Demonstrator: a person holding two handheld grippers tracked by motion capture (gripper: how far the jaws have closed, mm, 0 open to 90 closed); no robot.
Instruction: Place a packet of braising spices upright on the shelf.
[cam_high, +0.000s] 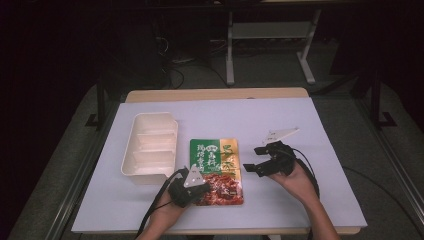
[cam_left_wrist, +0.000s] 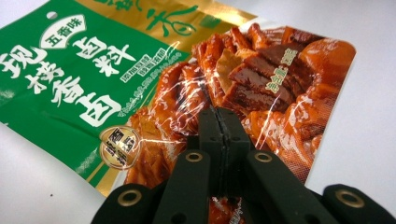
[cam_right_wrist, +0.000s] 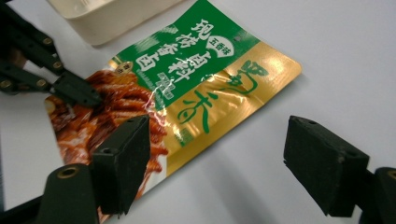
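A flat snack packet (cam_high: 216, 165), green and gold at its far end with reddish-brown food printed at its near end, lies on the white table cover. My left gripper (cam_high: 202, 187) sits at the packet's near left corner. In the left gripper view its jaws (cam_left_wrist: 222, 121) are pressed together on the packet's (cam_left_wrist: 93, 70) printed film. My right gripper (cam_high: 252, 160) hovers just right of the packet with its jaws wide apart. In the right gripper view the packet (cam_right_wrist: 201, 70) lies ahead of the right gripper (cam_right_wrist: 229, 154), its near edge partly behind the left jaw, with nothing held. The left gripper's tip (cam_right_wrist: 86, 95) rests on the brown end.
A cream tray with compartments (cam_high: 150, 145) stands left of the packet, and its corner (cam_right_wrist: 107, 18) shows in the right gripper view. A small white three-cornered piece (cam_high: 280, 134) lies beyond the right hand. White cover (cam_high: 320, 200) spreads right of the hands.
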